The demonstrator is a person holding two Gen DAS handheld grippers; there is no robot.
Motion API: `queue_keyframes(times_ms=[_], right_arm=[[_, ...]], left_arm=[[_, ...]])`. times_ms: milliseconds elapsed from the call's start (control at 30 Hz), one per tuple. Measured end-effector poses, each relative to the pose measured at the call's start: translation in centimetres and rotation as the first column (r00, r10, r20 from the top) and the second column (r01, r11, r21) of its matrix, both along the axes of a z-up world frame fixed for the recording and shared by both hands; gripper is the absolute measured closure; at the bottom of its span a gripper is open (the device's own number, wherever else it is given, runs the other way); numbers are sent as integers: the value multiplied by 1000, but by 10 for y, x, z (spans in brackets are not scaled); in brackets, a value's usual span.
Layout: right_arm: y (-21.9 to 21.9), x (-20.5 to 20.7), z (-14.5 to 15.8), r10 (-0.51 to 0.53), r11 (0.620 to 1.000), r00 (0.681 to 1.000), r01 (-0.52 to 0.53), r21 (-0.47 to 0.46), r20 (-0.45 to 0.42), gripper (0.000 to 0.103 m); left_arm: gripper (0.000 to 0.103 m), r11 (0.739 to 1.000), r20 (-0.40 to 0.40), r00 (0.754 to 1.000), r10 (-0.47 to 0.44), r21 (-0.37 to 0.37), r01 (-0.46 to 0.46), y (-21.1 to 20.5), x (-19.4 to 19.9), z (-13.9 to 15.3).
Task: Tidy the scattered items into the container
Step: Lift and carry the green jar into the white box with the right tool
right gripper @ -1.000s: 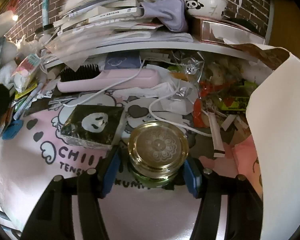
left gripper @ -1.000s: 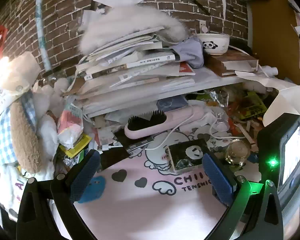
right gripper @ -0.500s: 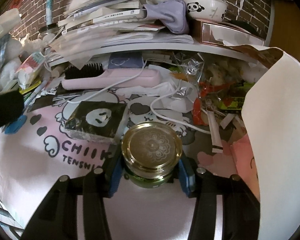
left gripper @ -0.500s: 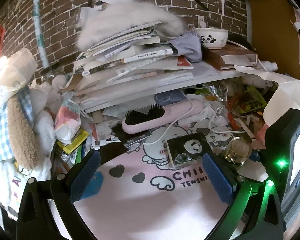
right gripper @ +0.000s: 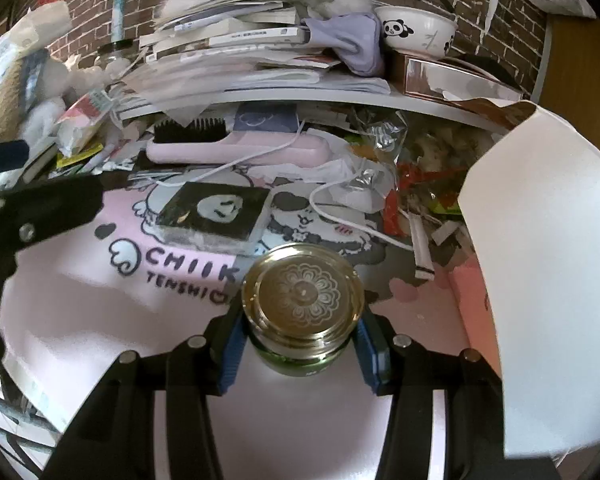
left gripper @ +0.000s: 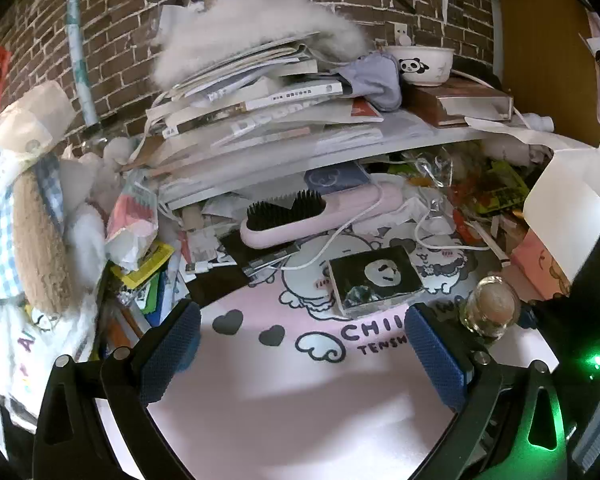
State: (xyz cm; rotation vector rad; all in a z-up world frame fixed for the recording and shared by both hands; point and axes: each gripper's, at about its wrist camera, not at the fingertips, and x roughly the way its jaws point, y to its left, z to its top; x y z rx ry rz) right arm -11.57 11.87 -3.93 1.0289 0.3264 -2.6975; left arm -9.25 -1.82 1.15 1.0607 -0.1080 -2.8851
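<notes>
Pink mat (right gripper: 100, 320), right tool (right gripper: 300, 344) lifted jar (right gripper: 302, 300)

A panda bowl (left gripper: 420, 65) tops the book stack (left gripper: 268, 100) against brick wall (left gripper: 112, 20).

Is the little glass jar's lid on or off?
On. The gold lid caps the jar, which stands upright, gripped by the right gripper.

Left wrist view: low over the pink mat (left gripper: 284, 392), facing the brick wall (left gripper: 132, 32) and cluttered shelf (left gripper: 380, 144), set back. Right wrist view: nearer, lower, angled the same way. Shared: panda box (left gripper: 376, 280) (right gripper: 216, 212), hairbrush (left gripper: 312, 216) (right gripper: 236, 146), panda bowl (left gripper: 420, 65) (right gripper: 418, 32), gold-lidded jar (left gripper: 490, 312) (right gripper: 302, 300).
</notes>
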Motion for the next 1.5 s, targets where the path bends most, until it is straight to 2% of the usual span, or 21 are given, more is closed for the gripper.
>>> queue_keyframes(times_ms=[367, 767, 1067, 1333, 1500], right_arm=[[10, 21, 0, 15, 999, 1000, -15, 29, 1, 58], [25, 47, 0, 46, 993, 999, -44, 108, -13, 58], [45, 74, 16, 101, 985, 995, -101, 140, 10, 58], [60, 96, 34, 153, 977, 987, -159, 144, 51, 58], [65, 105, 51, 170, 972, 985, -174, 161, 36, 58]], left_arm=[[1, 1000, 1, 1000, -5, 6, 5, 7, 11, -1], [1, 1000, -3, 1000, -25, 10, 25, 18, 22, 3], [1, 999, 10, 999, -52, -10, 53, 31, 27, 5], [1, 998, -13, 998, -69, -1, 69, 38, 36, 11], [1, 998, -18, 998, -66, -1, 66, 40, 36, 13]])
